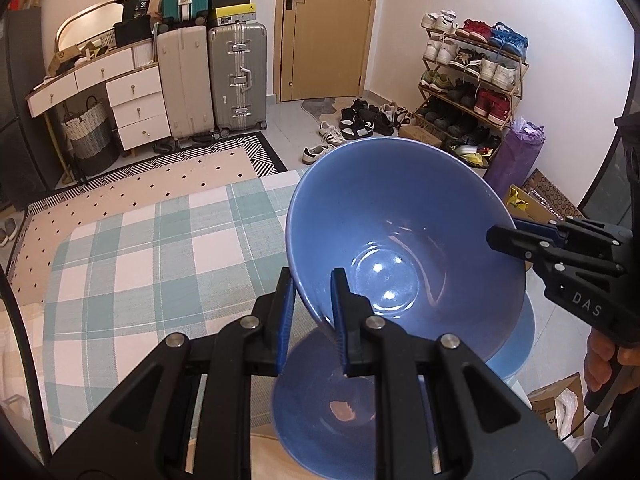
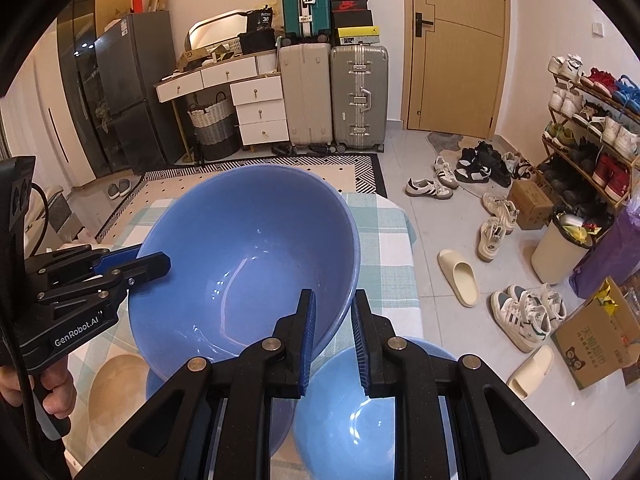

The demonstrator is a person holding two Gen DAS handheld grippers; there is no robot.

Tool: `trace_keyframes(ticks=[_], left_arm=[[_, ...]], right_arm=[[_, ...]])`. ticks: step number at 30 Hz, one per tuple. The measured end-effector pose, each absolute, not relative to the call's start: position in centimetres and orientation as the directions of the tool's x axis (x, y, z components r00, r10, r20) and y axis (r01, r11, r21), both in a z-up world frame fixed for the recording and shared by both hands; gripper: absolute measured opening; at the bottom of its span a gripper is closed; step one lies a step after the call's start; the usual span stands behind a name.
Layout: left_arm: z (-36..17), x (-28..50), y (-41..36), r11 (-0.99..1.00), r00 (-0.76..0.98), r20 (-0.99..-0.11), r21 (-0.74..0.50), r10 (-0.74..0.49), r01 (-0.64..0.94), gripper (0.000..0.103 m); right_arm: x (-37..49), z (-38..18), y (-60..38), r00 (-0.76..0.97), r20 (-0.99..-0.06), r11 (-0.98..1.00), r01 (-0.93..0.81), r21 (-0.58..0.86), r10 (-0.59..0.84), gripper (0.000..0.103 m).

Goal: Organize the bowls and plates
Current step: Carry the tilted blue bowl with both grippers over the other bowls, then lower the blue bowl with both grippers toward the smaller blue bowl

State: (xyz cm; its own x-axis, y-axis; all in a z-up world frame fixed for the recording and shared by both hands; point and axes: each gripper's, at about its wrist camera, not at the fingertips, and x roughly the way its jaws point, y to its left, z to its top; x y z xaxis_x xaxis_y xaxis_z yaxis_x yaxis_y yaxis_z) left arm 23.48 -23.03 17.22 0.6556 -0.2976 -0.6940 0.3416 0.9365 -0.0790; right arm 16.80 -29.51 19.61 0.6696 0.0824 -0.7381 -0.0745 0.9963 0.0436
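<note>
A large blue bowl (image 1: 404, 236), glossy inside with light glints at its base, is held tilted in the air above the worktop (image 1: 132, 248), which is covered by a green and white checked cloth. Its rim is pinched on opposite sides by both tools: the left tool (image 1: 310, 312) is closed on the near rim in the left wrist view, and the right tool (image 2: 334, 332) is closed on the rim's near right edge in the right wrist view.

Beneath it, other blue dishes lie on the worktop. In the left wrist view, a blue dish (image 1: 320, 412) is seen directly under the bowl, with a pale blue edge showing past it on the right. In the right wrist view, a lighter blue bowl (image 2: 352, 412) is seen below the tool, along with slippers (image 2: 460, 276) on the floor.
</note>
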Motion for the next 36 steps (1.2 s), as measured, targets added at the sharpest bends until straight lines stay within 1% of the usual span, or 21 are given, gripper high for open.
trace_keyframes(ticks=[12, 26, 36], left_arm=[[20.3, 17.1, -21.7, 0.942, 0.683, -0.671, -0.071, -0.289, 0.328, 0.015], [22.2, 10.6, -21.1, 0.944, 0.699, -0.657, -0.063, -0.283, 0.323, 0.015], [22.2, 10.1, -21.1, 0.945, 0.701, -0.656, -0.061, -0.28, 0.32, 0.014]], right_arm=[[13.3, 21.8, -27.4, 0.696, -0.712, 0.995, -0.094, 0.036, 0.092, 0.018], [10.1, 22.7, -25.9, 0.707, -0.7, 0.994, -0.108, 0.035, 0.102, 0.019], [8.1, 22.8, -24.4, 0.704, -0.701, 0.992, -0.116, 0.045, 0.114, 0.019]])
